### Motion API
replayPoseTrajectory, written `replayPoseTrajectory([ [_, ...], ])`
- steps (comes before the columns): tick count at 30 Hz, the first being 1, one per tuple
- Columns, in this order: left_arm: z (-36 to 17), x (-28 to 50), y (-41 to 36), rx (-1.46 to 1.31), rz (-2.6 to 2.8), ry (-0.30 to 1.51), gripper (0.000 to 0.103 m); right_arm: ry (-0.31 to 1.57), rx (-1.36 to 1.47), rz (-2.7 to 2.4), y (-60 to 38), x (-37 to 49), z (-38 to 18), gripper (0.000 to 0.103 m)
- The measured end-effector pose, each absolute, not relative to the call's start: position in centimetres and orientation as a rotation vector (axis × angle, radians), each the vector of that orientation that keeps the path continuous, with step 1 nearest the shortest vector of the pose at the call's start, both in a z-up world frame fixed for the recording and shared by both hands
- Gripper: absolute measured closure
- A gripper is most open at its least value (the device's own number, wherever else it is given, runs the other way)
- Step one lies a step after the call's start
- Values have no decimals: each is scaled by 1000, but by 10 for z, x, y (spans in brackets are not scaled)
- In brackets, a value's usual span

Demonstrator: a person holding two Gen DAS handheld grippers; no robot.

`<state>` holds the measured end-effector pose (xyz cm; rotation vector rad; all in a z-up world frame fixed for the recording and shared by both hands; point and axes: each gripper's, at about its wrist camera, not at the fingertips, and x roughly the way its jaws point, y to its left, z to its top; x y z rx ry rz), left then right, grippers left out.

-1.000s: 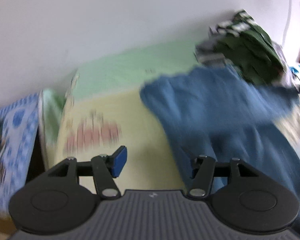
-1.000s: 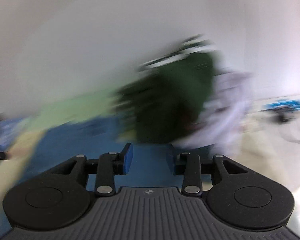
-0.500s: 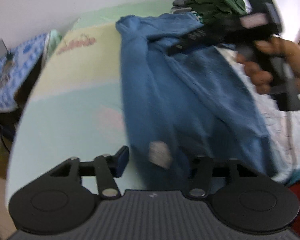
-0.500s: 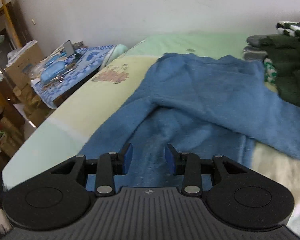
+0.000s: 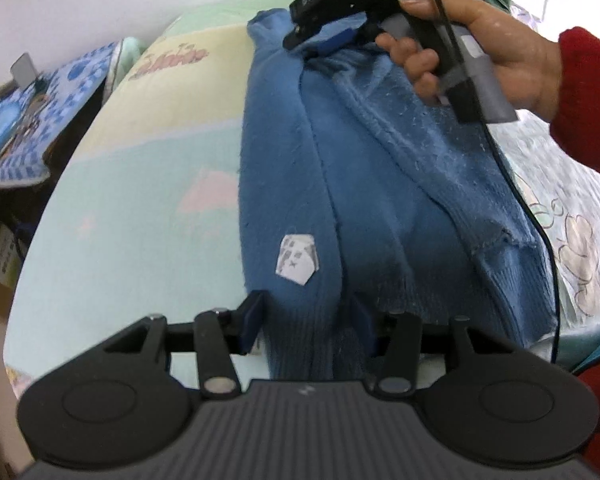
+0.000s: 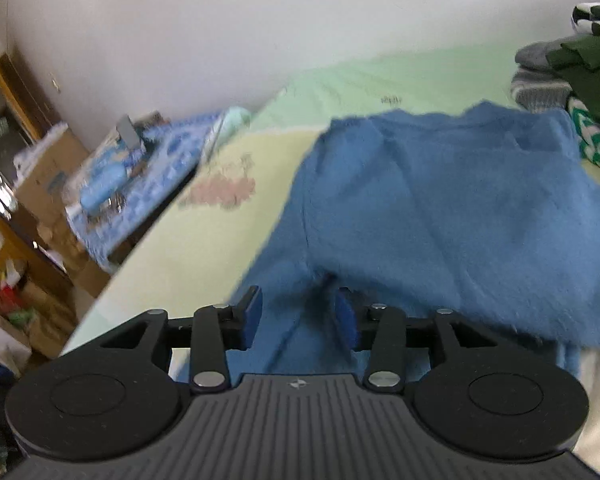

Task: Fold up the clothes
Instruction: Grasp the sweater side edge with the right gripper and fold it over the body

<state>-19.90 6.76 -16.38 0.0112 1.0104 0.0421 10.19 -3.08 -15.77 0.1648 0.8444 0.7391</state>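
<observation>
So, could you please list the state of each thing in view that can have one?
Blue sweater: lying lengthwise on the bed, partly folded, white tag showing.
Left hand-held gripper: open, hem between its fingers.
Right hand-held gripper: open, over the sweater.
Green clothes: piled behind the sweater.

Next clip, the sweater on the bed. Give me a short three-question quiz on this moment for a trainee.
1. True or false: the blue sweater lies on the bed.
2. The white tag on the sweater is nearest which gripper? A) left gripper B) right gripper
3. Fill in: the folded pile beyond the sweater is mostly dark ____.

Key: 1 true, it is spread along the bed. 2 A, the tag sits just ahead of the left gripper, at the hem. 3 green.
</observation>
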Motion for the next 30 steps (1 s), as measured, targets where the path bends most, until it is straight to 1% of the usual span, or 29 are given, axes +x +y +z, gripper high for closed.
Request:
replayPoseTrajectory([
  [2, -165, -200, 67, 4, 49, 1007, 53, 849, 205, 733, -29, 110, -161, 58],
  [3, -166, -201, 66, 0, 52, 1005, 54, 866, 228, 727, -28, 114, -165, 59],
  [5, -165, -202, 66, 2, 56, 1000, 73, 896, 268, 719, -27, 123, -171, 63],
  [6, -165, -202, 65, 8, 57, 997, 77, 907, 275, 722, -26, 126, -174, 74],
  [7, -164, -201, 65, 14, 58, 993, 83, 917, 277, 723, -26, 128, -176, 88],
  [8, -161, -202, 67, -1, 52, 990, 90, 922, 274, 725, -28, 128, -174, 88],
  [10, -156, -204, 70, -35, 41, 984, 98, 892, 294, 745, -36, 126, -165, 91],
  [15, -136, -205, 65, -97, -72, 933, 98, 806, 246, 743, -48, 120, -144, 92],
  [22, -164, -188, 45, -36, -133, 993, 97, 806, 77, 723, -32, 122, -166, 92],
  [24, -162, -187, 42, -31, -167, 1004, 88, 779, 15, 725, -29, 118, -171, 92],
  [25, -159, -188, 42, -24, -182, 1009, 74, 770, -9, 727, -29, 116, -171, 87],
  [26, -157, -190, 43, -17, -196, 1014, 66, 773, -14, 727, -31, 116, -167, 83],
  [27, -155, -191, 43, -9, -210, 1019, 65, 778, -1, 727, -36, 116, -162, 78],
  [30, -138, -202, 53, 0, -254, 1005, 65, 753, 55, 752, -56, 105, -145, 77],
])
